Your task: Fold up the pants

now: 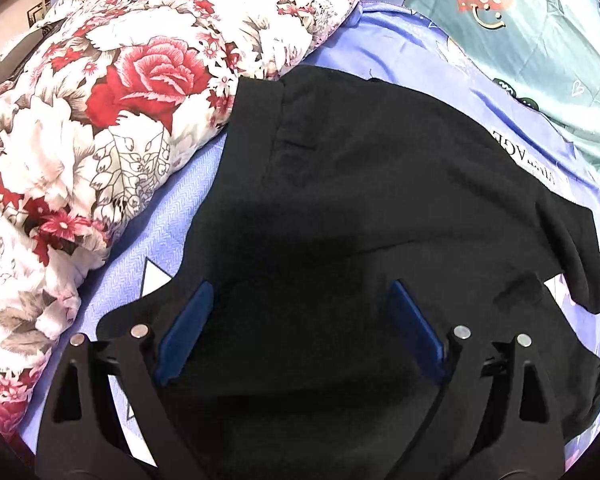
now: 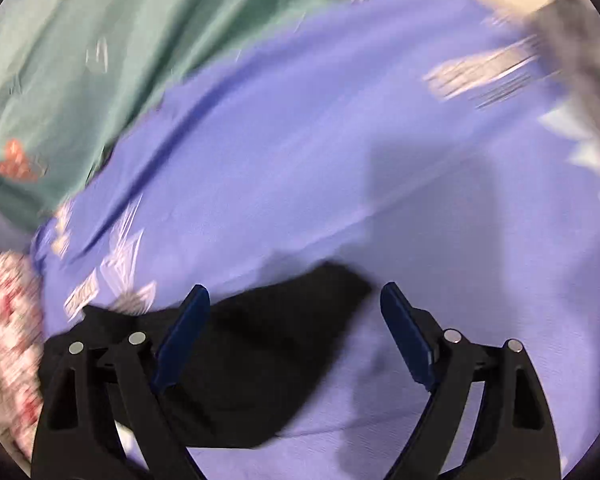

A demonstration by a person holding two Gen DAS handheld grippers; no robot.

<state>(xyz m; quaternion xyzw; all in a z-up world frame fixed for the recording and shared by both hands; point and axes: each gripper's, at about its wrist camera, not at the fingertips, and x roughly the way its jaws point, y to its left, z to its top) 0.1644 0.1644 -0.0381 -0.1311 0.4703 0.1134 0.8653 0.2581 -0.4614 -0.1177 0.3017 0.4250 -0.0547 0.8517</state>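
Left wrist: pants point(image 1: 360, 184) beneath open left gripper point(image 1: 300, 300).

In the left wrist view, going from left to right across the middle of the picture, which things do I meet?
White quilt with red rose print → black pants lying on the lilac bedsheet → teal-green blanket with cartoon print.

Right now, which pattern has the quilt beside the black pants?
The quilt has red and white flowers; the left wrist view shows it best.
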